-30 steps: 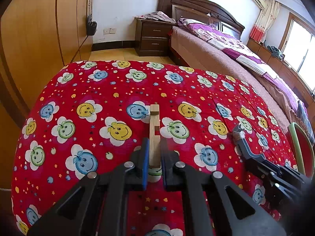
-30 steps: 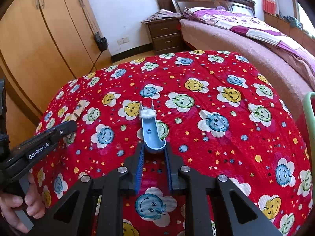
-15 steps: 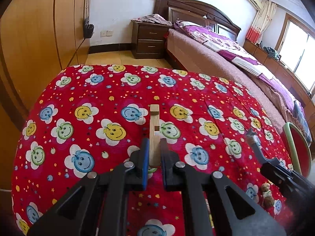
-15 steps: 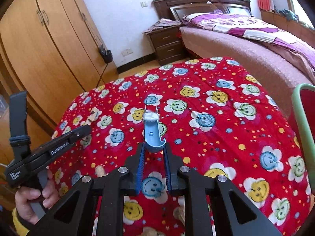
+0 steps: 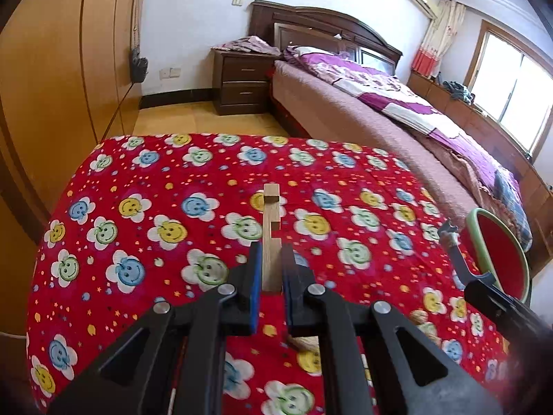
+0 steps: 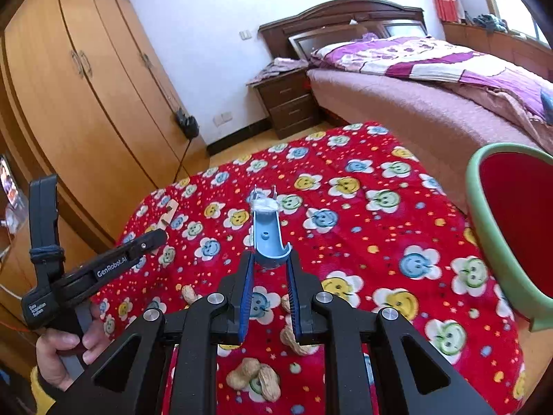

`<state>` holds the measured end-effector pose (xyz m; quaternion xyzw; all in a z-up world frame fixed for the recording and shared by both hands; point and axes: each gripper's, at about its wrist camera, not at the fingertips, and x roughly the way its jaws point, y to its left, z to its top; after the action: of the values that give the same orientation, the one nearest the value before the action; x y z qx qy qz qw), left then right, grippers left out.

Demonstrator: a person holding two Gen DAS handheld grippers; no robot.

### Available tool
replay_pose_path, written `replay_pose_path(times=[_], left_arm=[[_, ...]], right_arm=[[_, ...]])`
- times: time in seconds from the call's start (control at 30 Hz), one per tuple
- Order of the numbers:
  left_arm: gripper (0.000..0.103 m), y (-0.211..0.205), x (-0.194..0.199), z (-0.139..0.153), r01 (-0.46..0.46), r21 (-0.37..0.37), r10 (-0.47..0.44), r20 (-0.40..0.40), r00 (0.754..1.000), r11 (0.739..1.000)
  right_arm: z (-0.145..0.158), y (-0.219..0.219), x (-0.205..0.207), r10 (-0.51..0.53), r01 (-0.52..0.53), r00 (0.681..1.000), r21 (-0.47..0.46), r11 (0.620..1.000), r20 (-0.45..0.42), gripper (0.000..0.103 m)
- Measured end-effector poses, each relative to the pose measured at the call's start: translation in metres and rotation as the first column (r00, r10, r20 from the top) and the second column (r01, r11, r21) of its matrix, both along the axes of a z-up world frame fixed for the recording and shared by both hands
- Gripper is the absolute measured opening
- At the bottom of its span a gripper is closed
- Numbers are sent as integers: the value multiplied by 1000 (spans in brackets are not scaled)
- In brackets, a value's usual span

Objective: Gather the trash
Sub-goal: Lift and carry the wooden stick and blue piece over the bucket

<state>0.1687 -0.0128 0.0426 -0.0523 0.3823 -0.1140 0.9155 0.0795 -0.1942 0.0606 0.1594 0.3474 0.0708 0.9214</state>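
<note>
Pinching a blue plastic piece (image 6: 268,238) lengthwise, the right tongs (image 6: 269,263) hang over peanut shells (image 6: 257,378) on the desk (image 6: 345,207); the red bin (image 6: 511,228) lies to their right, nearer them than the left tongs (image 5: 269,269), clamped on a wooden stick (image 5: 270,231).

Right tongs (image 6: 269,269) clamping blue plastic piece (image 6: 266,238), peanuts (image 6: 255,380) below, red bin (image 6: 511,228) right
</note>
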Motion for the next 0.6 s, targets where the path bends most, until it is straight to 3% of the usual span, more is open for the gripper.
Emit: replay_pose_path(times=[0.6], left_arm=[[10,-57,-44,39,131,-44,-129,38,991,990]], right_arm=[[25,-56,-63,-111,106,989,57,993,94,18]])
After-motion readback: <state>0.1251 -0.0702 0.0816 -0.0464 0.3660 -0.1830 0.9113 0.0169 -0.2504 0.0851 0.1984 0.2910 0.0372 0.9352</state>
